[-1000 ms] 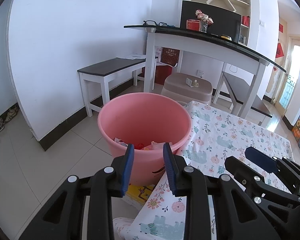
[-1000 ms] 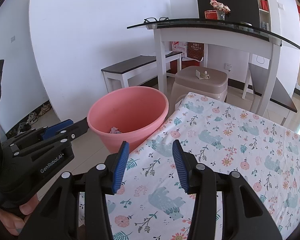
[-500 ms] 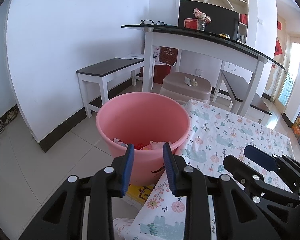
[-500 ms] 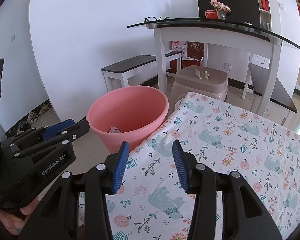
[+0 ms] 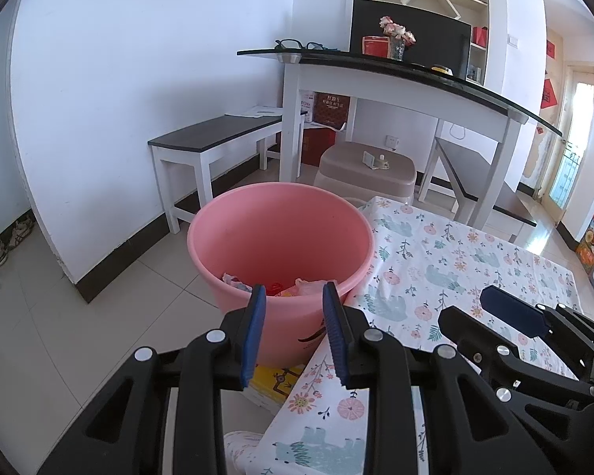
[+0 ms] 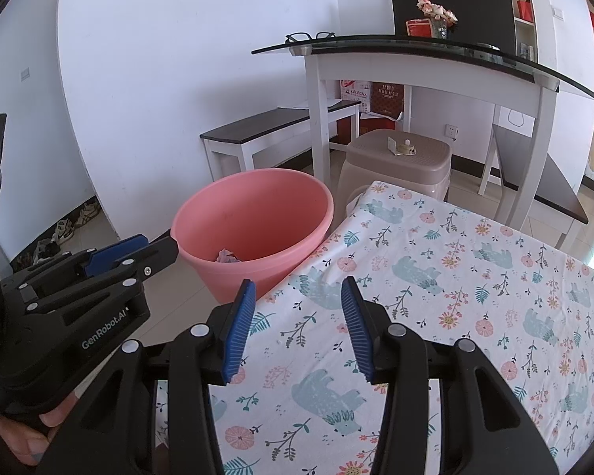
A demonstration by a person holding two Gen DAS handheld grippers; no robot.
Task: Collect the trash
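Both the left gripper [image 5: 293, 328] and right gripper [image 6: 297, 326] hover with jaws apart, empty. Crumpled trash [image 5: 297, 287] lies in the round pink plastic bucket [image 5: 257, 237] beside the floral-clothed table [image 6: 455, 277]; the bucket's near wall hides most of it.

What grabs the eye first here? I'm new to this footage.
A big pink bucket stands on the floor by the table's corner, with scraps at its bottom. The flowered tablecloth fills the right side. Both grippers, left and right, hang open and empty.
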